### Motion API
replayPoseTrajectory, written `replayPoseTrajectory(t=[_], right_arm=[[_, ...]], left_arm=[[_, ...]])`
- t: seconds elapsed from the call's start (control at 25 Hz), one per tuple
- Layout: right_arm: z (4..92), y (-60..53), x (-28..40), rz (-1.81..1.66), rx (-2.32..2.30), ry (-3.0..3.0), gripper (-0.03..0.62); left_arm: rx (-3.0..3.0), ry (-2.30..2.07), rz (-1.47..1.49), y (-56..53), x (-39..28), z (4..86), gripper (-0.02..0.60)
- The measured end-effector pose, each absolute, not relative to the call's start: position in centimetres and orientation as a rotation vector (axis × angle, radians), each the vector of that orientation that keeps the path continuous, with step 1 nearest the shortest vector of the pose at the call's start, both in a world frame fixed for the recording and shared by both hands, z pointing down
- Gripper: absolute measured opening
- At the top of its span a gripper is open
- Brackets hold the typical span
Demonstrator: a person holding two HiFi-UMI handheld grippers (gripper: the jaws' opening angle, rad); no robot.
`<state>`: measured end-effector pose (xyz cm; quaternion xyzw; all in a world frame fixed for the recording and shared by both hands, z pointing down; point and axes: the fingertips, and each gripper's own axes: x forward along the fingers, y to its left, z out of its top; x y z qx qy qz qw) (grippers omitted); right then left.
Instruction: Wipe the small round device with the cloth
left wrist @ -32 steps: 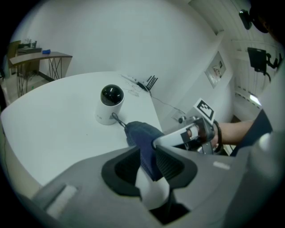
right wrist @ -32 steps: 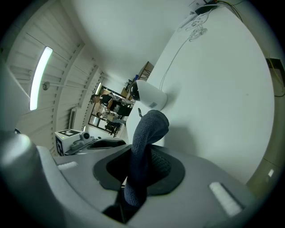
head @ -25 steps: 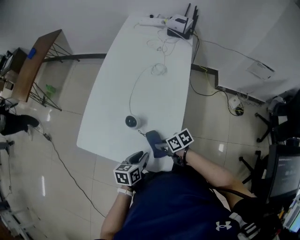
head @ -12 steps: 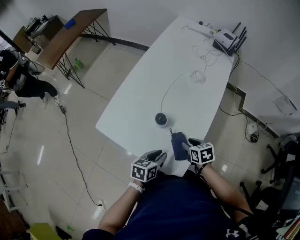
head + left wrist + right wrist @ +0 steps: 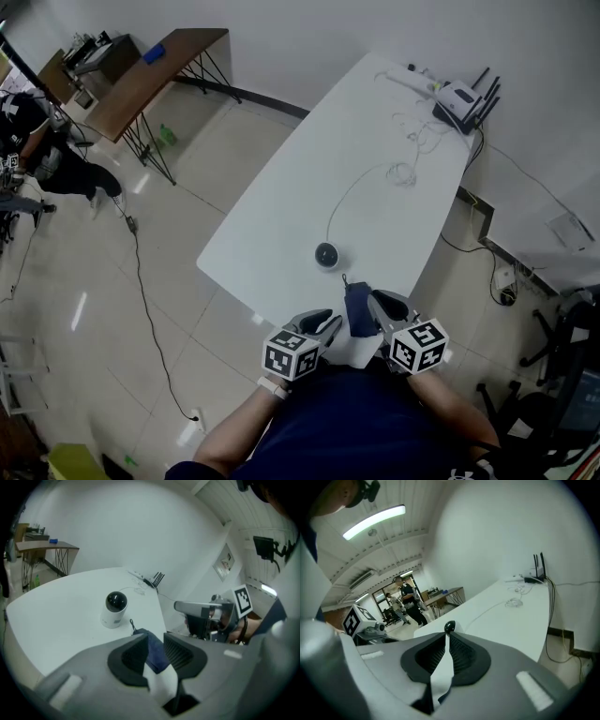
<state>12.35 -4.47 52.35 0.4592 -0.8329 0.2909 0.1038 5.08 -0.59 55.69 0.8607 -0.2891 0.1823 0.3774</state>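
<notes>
Head view: the dark blue cloth [image 5: 357,309] lies loose on the table [image 5: 375,150] close to its near edge, just short of the small round device [image 5: 326,254]. The left claw [image 5: 328,321] and the right claw [image 5: 379,302] sit just beside it, one on either side. Neither holds it, so a careless pinch could drag it over the edge, and a one-sided wipe would likely shove or tip the light device, which its thin cable [image 5: 342,202] barely anchors. Left gripper view: the left claw stands half spread, and the cloth shows through the gap with no pad pressing on it; closing here may catch only a corner. Right gripper view: the right claw is pressed nearly together on nothing, with only white table in the slit and the device's black top just past the tips. Half a second ago the right claw was down against the cloth; now it sits higher, its jaws having just been closing, while cloth and device lie where they were.
</notes>
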Motion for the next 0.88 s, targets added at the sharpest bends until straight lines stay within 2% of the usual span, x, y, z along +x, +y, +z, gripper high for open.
replayPoseTrajectory(t=[0.16,0.88], right_arm=[[51.0,-4.4,11.0,0.728,1.314,-2.514,0.034],[51.3,-4.2,10.9,0.717,1.346,-2.490,0.031]], left_arm=[[2.231,-0.755,0.444,-1.1,5.1,54.7,0.103],[2.237,-0.740,0.442,-2.1,4.2,54.6,0.101]])
